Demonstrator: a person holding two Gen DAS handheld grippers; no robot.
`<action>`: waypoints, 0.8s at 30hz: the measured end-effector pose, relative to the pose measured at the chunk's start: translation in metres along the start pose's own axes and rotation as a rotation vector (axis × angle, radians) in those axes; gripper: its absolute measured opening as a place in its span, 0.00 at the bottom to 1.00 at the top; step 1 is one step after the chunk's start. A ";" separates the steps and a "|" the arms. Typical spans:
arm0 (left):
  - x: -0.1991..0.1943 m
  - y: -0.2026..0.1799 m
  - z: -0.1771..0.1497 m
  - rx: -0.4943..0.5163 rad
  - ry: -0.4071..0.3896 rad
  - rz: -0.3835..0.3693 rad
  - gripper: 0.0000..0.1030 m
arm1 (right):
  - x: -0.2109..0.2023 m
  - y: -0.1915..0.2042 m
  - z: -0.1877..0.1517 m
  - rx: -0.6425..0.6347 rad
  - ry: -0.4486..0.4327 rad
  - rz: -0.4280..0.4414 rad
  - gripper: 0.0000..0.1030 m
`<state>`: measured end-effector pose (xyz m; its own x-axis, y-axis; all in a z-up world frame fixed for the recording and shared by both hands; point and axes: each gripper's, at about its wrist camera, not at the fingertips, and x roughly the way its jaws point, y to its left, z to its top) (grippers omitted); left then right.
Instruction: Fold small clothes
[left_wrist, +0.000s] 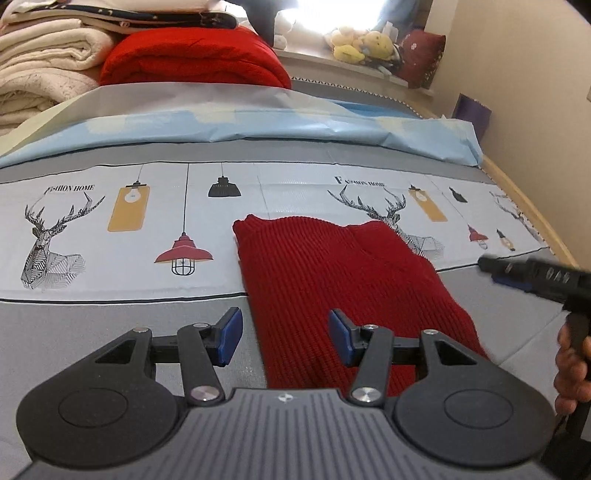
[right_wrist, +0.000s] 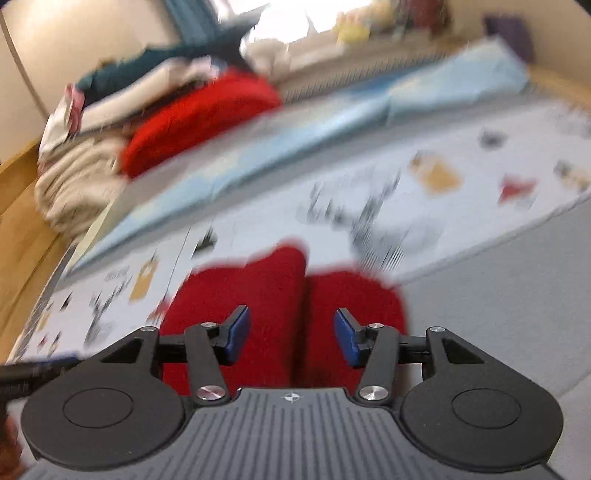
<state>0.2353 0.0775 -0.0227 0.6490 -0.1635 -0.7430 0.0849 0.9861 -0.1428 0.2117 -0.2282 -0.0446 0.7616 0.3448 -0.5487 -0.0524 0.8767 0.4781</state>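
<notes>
A dark red ribbed knit garment (left_wrist: 332, 273) lies flat on the bed cover, folded lengthwise, its far end toward the deer print. My left gripper (left_wrist: 285, 336) is open and empty, just above the garment's near left edge. My right gripper (right_wrist: 291, 338) is open and empty above the same garment (right_wrist: 258, 295), which shows two side-by-side halves; that view is blurred by motion. The right gripper's tip (left_wrist: 517, 271) also shows at the right edge of the left wrist view, beside the garment's right side.
The grey and white bed cover (left_wrist: 110, 229) has deer and lamp prints. A light blue sheet (left_wrist: 258, 125) lies behind it. Folded white blankets (left_wrist: 40, 66) and a bright red blanket (left_wrist: 192, 59) are stacked at the back left. Plush toys (left_wrist: 362, 44) sit on the sill.
</notes>
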 end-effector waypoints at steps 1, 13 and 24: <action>0.000 0.000 0.000 -0.005 -0.003 -0.003 0.55 | -0.003 -0.001 0.003 0.008 -0.020 0.012 0.53; 0.007 -0.012 0.002 0.009 0.010 -0.028 0.56 | 0.037 0.010 -0.022 -0.139 0.296 0.122 0.17; 0.028 -0.034 -0.010 0.034 0.134 -0.137 0.56 | 0.040 -0.026 -0.030 -0.097 0.435 0.021 0.19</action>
<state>0.2430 0.0396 -0.0454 0.5235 -0.2969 -0.7986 0.1924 0.9543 -0.2287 0.2239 -0.2272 -0.0991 0.4179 0.4540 -0.7869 -0.1416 0.8881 0.4372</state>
